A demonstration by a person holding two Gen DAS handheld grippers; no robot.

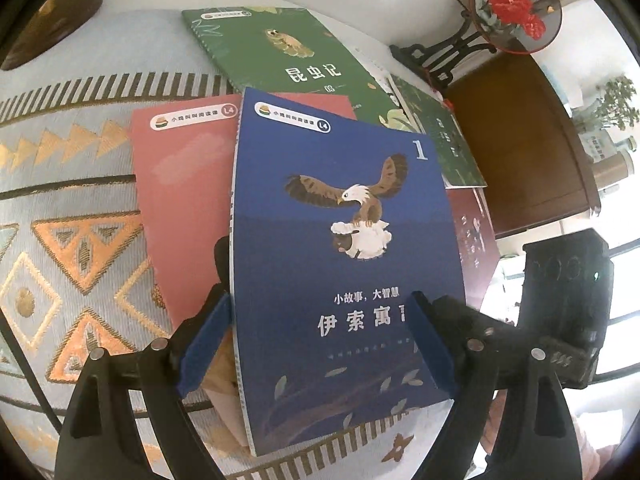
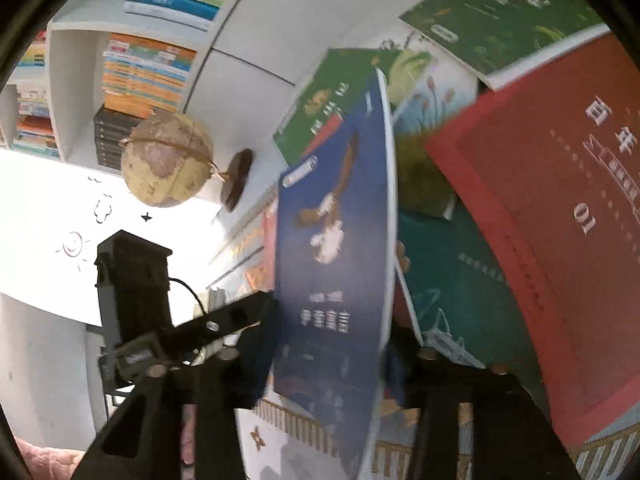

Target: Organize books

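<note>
- The blue eagle book (image 1: 344, 264) is held across its lower part by the left gripper (image 1: 320, 344), pads wide against both edges.
- The same book, lifted over the patterned tablecloth (image 1: 68, 208), is flanked by the right gripper (image 2: 324, 364); its grip cannot be told.
- A pink book (image 1: 180, 184) and a green insect book (image 1: 288, 64) are seen beyond.

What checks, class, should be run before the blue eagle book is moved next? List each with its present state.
1. Blue eagle book sits between the left gripper pads: ok.
2. Left pads actually press the book: cannot tell.
3. Right gripper has the book's edge between its fingers: ok.
4. Right grip is firm: cannot tell; the view is blurred.
5. Book is lifted off the pink book: ok.
6. A free spot for it on the patterned cloth: cannot tell.
</note>
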